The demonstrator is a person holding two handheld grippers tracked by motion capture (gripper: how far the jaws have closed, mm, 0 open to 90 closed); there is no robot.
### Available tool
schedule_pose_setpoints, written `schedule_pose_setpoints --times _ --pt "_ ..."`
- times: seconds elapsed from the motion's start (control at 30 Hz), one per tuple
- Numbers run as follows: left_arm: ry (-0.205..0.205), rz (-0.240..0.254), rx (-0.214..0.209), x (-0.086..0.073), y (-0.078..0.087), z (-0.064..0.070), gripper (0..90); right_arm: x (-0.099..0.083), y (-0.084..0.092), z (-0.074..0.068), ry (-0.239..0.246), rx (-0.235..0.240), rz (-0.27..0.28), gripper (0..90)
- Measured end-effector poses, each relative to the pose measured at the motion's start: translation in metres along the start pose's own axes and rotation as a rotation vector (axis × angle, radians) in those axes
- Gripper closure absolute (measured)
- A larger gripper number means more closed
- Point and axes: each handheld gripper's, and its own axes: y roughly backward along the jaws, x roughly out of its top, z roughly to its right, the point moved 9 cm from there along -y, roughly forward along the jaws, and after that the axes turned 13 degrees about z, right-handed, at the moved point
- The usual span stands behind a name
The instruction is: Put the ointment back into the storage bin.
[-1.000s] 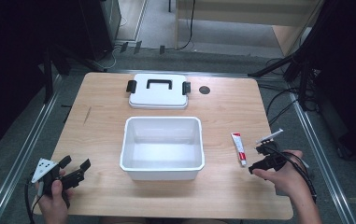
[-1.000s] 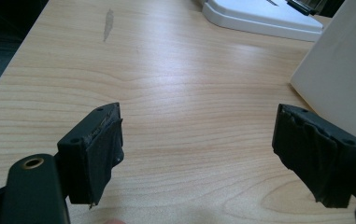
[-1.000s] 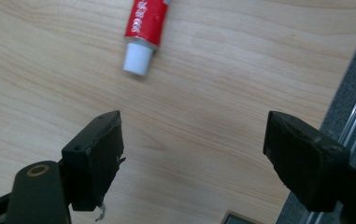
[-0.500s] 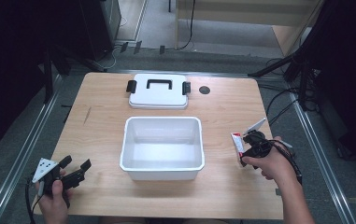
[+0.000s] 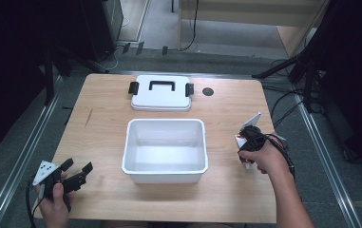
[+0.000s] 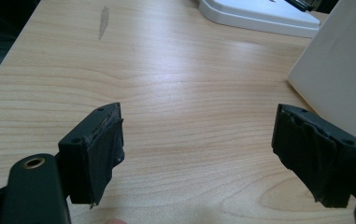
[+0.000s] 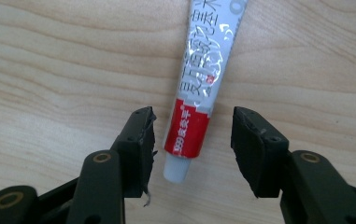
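Since a second ago the right gripper [image 5: 246, 142] has swung in from the table's right edge toward the middle and now sits directly over the tube [image 5: 241, 140]; the left gripper [image 5: 76, 172] has stayed put at about 7 o'clock on the table [image 5: 102, 99].

Going from the left: the left gripper is held in the person's left hand [image 5: 55, 202] near the front-left corner, its jaws spread wide with nothing between them. In the left gripper view only bare wood lies between its pads [image 6: 102, 149], and the bin's white wall [image 6: 339, 65] rises at 2 o'clock.

At the table's centre stands the open white bin [image 5: 165, 168], empty inside. At 12 o'clock from it lies the white lid [image 5: 161, 97] with black handle and latches, flat on the wood.

At 3 o'clock from the bin, the right hand [image 5: 264, 159] holds the right gripper above the red-and-white tube. In the right gripper view the jaws are parted and straddle the tube [image 7: 199, 88] near its cap end, with a gap on both sides; the tube lies flat on the table, its cap at 6 o'clock.
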Motion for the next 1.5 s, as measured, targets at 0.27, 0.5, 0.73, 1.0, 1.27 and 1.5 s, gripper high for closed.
schedule_pose_setpoints --times 0.27,0.5,0.73,1.0,1.27,1.5 --pt "-0.003 -0.008 -0.006 -0.001 -0.001 0.001 17.4 0.01 -0.009 0.0 -0.021 0.014 -0.013 59.0" --pt "-0.006 -0.007 0.0 -0.001 0.0 0.0 17.5 0.011 -0.016 0.0 -0.026 0.017 -0.042 71.0" --pt "-0.001 -0.003 0.002 0.0 0.0 0.0 17.4 0.012 -0.011 -0.007 -0.015 0.051 -0.039 72.3" --pt "-0.008 -0.006 0.003 -0.001 0.0 0.0 17.4 0.021 0.012 -0.021 0.019 0.09 0.001 72.4" --pt "-0.008 -0.005 0.004 -0.001 0.0 0.0 17.4 0.034 0.042 -0.04 0.052 0.117 0.026 72.3" --pt "-0.006 -0.003 0.007 0.0 0.0 0.0 17.4 0.048 0.07 -0.052 0.068 0.121 0.055 72.4"
